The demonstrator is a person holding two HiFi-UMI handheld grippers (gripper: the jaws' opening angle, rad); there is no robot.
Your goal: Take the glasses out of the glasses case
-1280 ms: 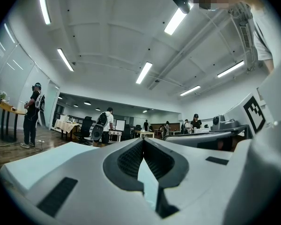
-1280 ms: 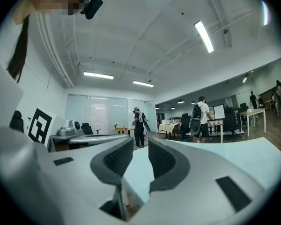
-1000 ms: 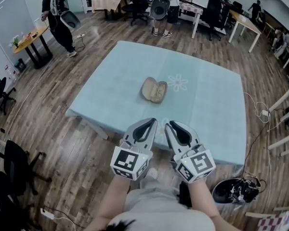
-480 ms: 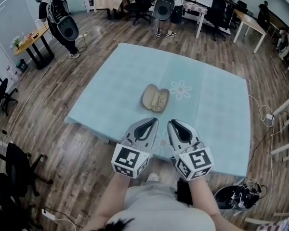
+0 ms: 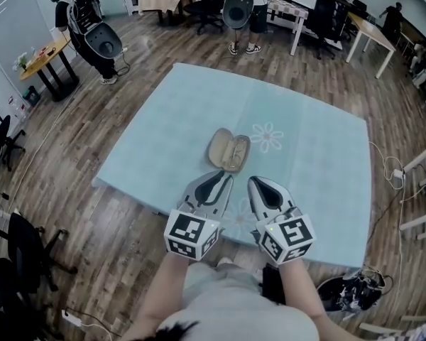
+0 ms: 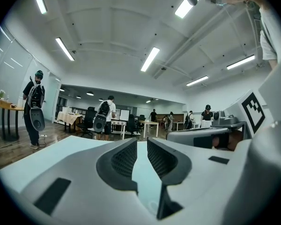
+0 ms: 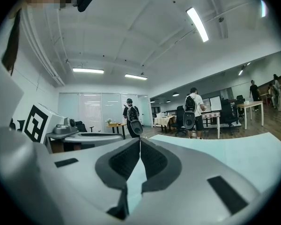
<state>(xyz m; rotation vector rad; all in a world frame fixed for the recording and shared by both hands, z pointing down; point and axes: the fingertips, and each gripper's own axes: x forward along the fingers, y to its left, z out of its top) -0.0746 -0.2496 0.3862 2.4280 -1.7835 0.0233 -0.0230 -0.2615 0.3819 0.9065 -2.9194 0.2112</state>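
Note:
An open tan glasses case (image 5: 228, 150) lies near the middle of the light teal tablecloth (image 5: 319, 162). Thin-framed glasses (image 5: 235, 150) rest in its right half. My left gripper (image 5: 226, 175) hovers over the table's near edge, just short of the case, with only a thin slit between its jaw tips and nothing held. My right gripper (image 5: 254, 182) is beside it, a little right of the case, jaws touching and empty. Neither gripper view shows the case: the left gripper (image 6: 142, 139) and the right gripper (image 7: 140, 139) both point across the table into the room.
A flower print (image 5: 268, 137) sits on the cloth right of the case. People with backpacks stand beyond the table's far side (image 5: 92, 34) (image 5: 243, 9). Office chairs (image 5: 21, 240) stand at the left, and cables and a black device (image 5: 348, 290) lie on the floor at the right.
Both grippers have moved forward together, from in front of the table's near edge to over it, closing the distance to the case. Their jaws look unchanged.

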